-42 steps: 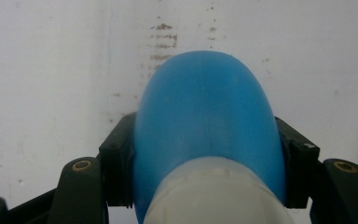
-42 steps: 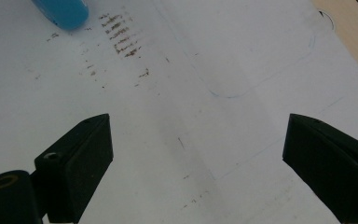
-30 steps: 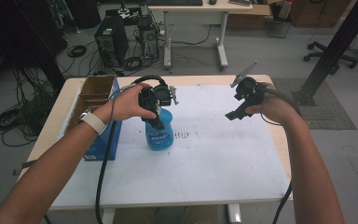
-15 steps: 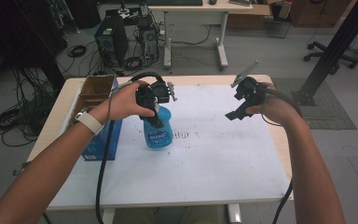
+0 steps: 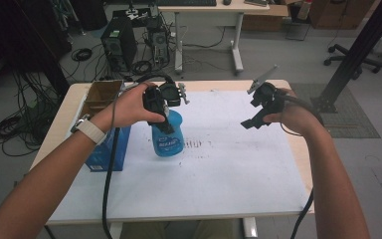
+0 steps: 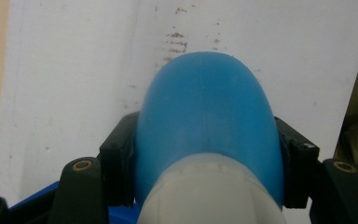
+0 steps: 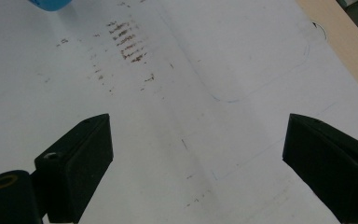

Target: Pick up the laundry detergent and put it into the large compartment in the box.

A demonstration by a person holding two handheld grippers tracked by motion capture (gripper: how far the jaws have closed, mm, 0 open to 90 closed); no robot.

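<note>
A blue plastic bottle (image 5: 168,138) with a printed label is over the left half of the white sheet (image 5: 219,164). My left gripper (image 5: 162,113) comes down from above and is shut on the bottle's upper part. In the left gripper view the black pads (image 6: 117,161) press both sides of the blue body (image 6: 207,107), just past its pale neck. I cannot tell whether the base touches the sheet. My right gripper (image 5: 252,112) hovers over the right side of the sheet. Its jaws stand wide apart (image 7: 196,163) with nothing between them. A blue corner of the bottle (image 7: 51,3) shows at the top of the right gripper view.
An open brown cardboard box (image 5: 99,97) sits at the table's far left, with a blue box (image 5: 107,149) in front of it, close to the bottle. Brown smudges (image 5: 195,144) mark the middle of the sheet. A tan table edge (image 5: 298,149) runs along the right.
My left gripper has risen slightly with the blue bottle still in it. The right gripper has kept still.
</note>
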